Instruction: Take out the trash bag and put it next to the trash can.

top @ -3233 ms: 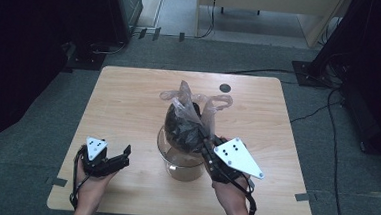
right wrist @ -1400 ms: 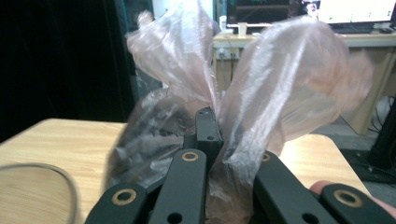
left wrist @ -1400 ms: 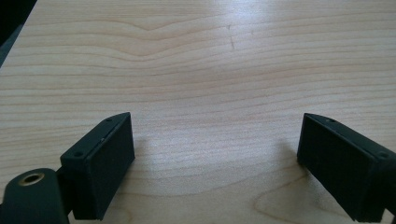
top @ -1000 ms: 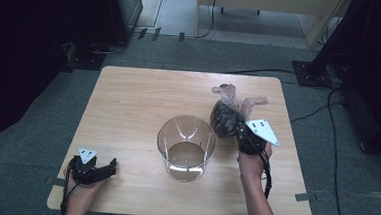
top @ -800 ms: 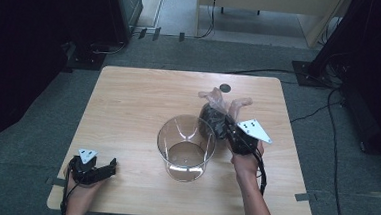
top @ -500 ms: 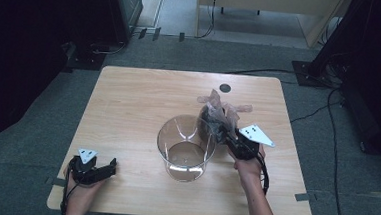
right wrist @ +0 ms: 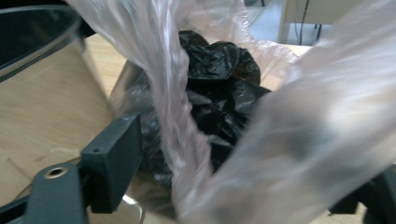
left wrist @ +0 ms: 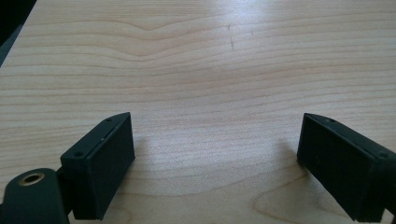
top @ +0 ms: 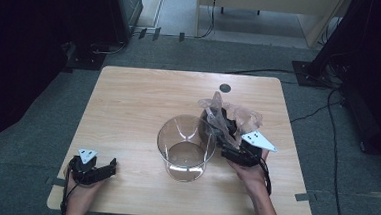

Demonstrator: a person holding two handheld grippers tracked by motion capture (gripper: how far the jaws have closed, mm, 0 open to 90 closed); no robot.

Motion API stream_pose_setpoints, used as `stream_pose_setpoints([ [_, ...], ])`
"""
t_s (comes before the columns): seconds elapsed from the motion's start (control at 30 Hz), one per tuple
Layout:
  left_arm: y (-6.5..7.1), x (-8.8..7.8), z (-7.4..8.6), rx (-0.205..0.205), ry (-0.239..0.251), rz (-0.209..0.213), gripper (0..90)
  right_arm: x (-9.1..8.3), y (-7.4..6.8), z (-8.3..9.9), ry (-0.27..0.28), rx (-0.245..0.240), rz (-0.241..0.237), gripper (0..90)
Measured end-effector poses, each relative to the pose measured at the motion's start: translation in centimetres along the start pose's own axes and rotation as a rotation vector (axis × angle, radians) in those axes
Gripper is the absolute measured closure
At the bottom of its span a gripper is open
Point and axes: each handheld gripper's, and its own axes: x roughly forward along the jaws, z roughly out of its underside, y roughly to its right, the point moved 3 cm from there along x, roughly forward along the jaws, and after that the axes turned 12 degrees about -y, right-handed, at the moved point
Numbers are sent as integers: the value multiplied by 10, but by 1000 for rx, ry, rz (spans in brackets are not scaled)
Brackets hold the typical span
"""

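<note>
Right gripper (top: 230, 143) clamped on the clear plastic bag (top: 226, 120) of dark stuff, centre-right beside the glass bowl (top: 185, 146), left gripper (top: 99, 170) wide and idle lower left: loose film could snag, tipping the bowl.

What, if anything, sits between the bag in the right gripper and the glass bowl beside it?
Nothing visible does. The right gripper holds the clear plastic bag with dark contents right next to the glass bowl, on its right side. The bowl's mouth looks open and unobstructed; the left gripper rests far off.
</note>
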Motion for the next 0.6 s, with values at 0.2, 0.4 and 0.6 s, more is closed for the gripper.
stream_pose_setpoints([
  [0.2, 0, 0, 0, 0, 0, 0, 104, -6, -1, 7, -16, -40, -13, 158],
  [0.4, 0, 0, 0, 0, 0, 0, 104, -9, 2, 13, -35, -54, 15, 150],
  [0.6, 0, 0, 0, 0, 0, 0, 104, -16, 10, 21, -39, -65, 52, 150],
])
